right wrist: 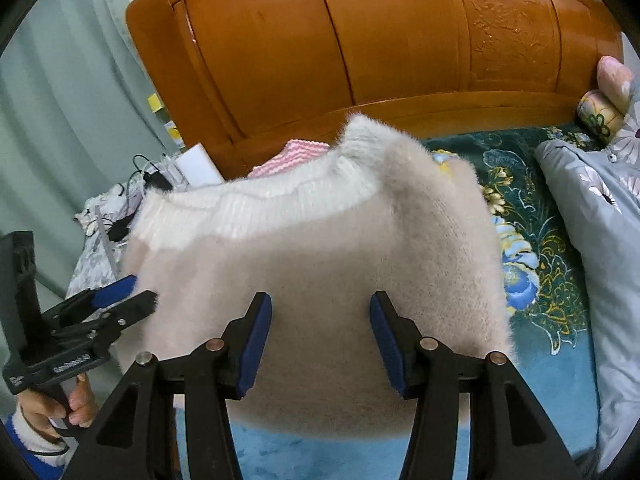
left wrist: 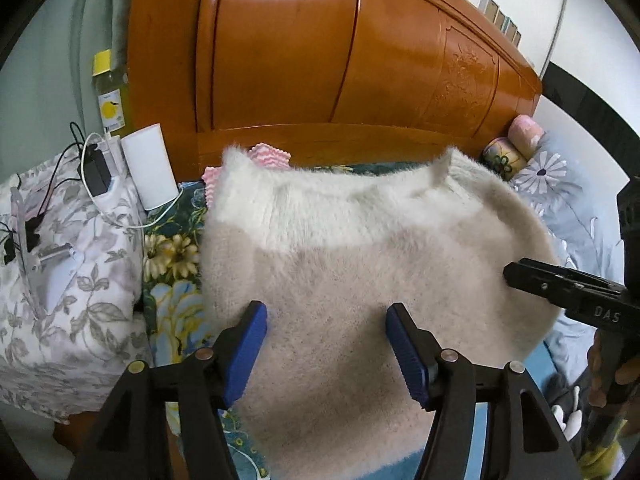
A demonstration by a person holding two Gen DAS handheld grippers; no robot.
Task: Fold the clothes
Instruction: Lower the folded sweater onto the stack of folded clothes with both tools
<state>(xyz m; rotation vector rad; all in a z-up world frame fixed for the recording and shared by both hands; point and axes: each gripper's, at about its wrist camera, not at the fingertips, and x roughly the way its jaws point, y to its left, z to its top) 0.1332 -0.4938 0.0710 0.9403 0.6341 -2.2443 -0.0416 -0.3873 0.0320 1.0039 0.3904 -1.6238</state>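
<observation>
A fluffy beige sweater (left wrist: 360, 280) with a white ribbed band lies folded on the bed, its white band toward the headboard. It also shows in the right wrist view (right wrist: 320, 264). My left gripper (left wrist: 326, 344) is open, its blue pads just above the sweater's near part, holding nothing. My right gripper (right wrist: 320, 340) is open over the sweater's near edge, empty. The right gripper also shows at the sweater's right edge in the left wrist view (left wrist: 568, 288). The left gripper shows at the sweater's left edge in the right wrist view (right wrist: 120, 300).
An orange wooden headboard (left wrist: 320, 60) stands behind. A pink knit garment (left wrist: 268, 156) lies beyond the sweater. A floral pillow (left wrist: 72, 280) with cables, a white cylinder (left wrist: 148, 168) and a bottle (left wrist: 108, 92) are left. A grey floral quilt (right wrist: 600, 240) lies right on the green floral bedspread (right wrist: 532, 216).
</observation>
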